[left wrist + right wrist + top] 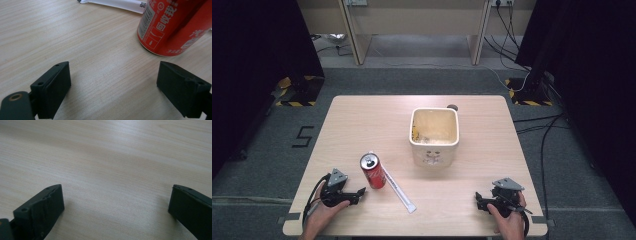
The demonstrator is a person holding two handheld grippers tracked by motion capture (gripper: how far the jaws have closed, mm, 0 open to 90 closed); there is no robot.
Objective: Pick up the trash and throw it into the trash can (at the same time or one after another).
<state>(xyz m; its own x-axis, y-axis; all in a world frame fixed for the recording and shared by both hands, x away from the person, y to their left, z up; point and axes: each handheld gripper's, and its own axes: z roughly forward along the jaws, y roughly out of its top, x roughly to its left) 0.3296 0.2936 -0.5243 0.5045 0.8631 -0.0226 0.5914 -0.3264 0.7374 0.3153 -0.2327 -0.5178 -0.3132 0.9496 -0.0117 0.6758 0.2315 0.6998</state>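
The left gripper (362,191) rests low left on the bench (362,125), fingers wide apart and empty, the can (372,171) upright just beside them. At lower right, the right gripper (478,201) gapes empty too.

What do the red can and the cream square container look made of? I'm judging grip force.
Red cylindrical drink can: likely thin metal, glossy printed wall, silver pull-tab top. Cream square container: probably ceramic or hard plastic; smooth, thick rounded rim.

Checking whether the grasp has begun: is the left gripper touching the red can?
Apart. In the left gripper view, bare table lies between the open left gripper and the red can, which stands beyond the jaws.
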